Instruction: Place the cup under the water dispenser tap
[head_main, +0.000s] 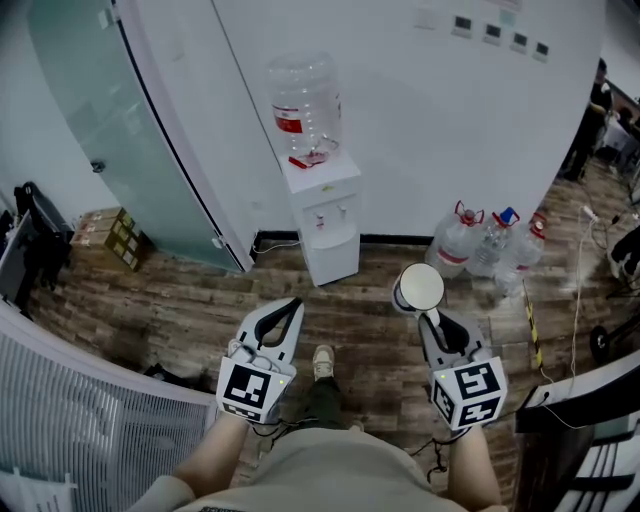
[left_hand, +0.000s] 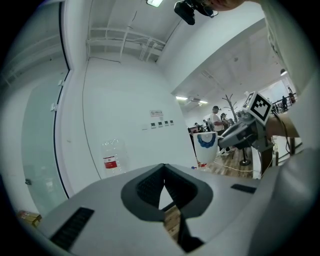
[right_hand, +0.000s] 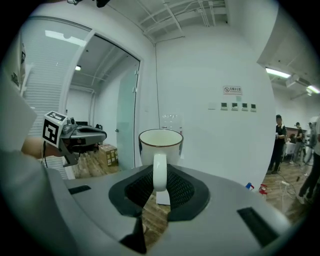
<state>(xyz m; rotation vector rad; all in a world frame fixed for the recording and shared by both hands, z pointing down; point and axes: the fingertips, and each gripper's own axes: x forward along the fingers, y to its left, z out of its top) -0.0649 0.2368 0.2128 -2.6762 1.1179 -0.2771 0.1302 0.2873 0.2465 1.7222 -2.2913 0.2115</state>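
A white cup (head_main: 418, 288) with a dark rim is held upright by its handle in my right gripper (head_main: 432, 318), which is shut on it. The right gripper view shows the handle (right_hand: 159, 171) pinched between the pads and the cup's empty bowl (right_hand: 160, 145) beyond. The white water dispenser (head_main: 328, 225), with an upturned clear bottle (head_main: 305, 105) on top, stands against the wall ahead, well beyond both grippers. My left gripper (head_main: 291, 305) hovers to the cup's left, shut with nothing in it. In the left gripper view the cup (left_hand: 205, 147) shows at the right.
Several large water jugs (head_main: 480, 245) stand on the wood floor right of the dispenser. A frosted glass door (head_main: 110, 130) and cardboard boxes (head_main: 110, 235) are at the left. Cables (head_main: 575, 300) trail at the right, and people (head_main: 595, 120) stand far right.
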